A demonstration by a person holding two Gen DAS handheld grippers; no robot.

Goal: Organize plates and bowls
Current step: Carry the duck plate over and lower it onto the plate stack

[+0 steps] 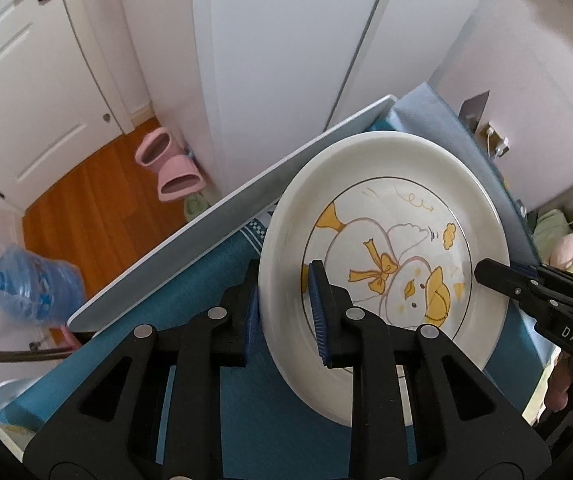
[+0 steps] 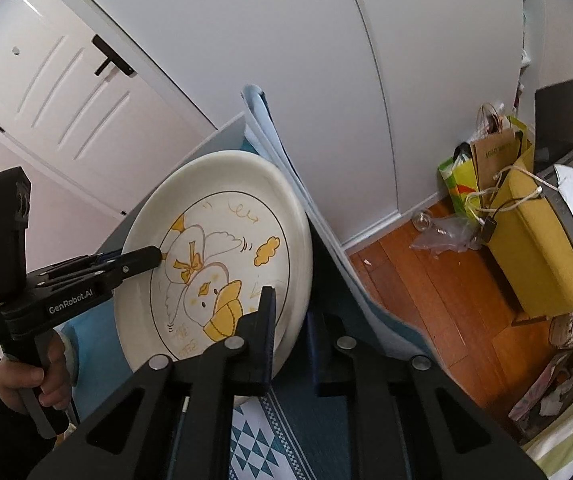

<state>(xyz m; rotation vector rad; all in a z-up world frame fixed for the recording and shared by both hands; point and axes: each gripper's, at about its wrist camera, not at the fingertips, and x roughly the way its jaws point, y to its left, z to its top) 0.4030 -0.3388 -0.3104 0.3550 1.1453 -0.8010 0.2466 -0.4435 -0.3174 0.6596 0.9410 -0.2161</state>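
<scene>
Up in the air, both the left hand-held gripper (image 1: 284, 308) and the right hand-held gripper (image 2: 290, 340) pinch the duck plate (image 1: 382, 240) by its rim, over the blue-clothed bench (image 1: 190, 284). Pink slippers (image 1: 166, 168) sit on the floor nearby.

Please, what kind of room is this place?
Probably a lived-in home, perhaps a bedroom or entry corner: pink slippers on the wood floor, a white door, and shopping bags by the wall.
</scene>
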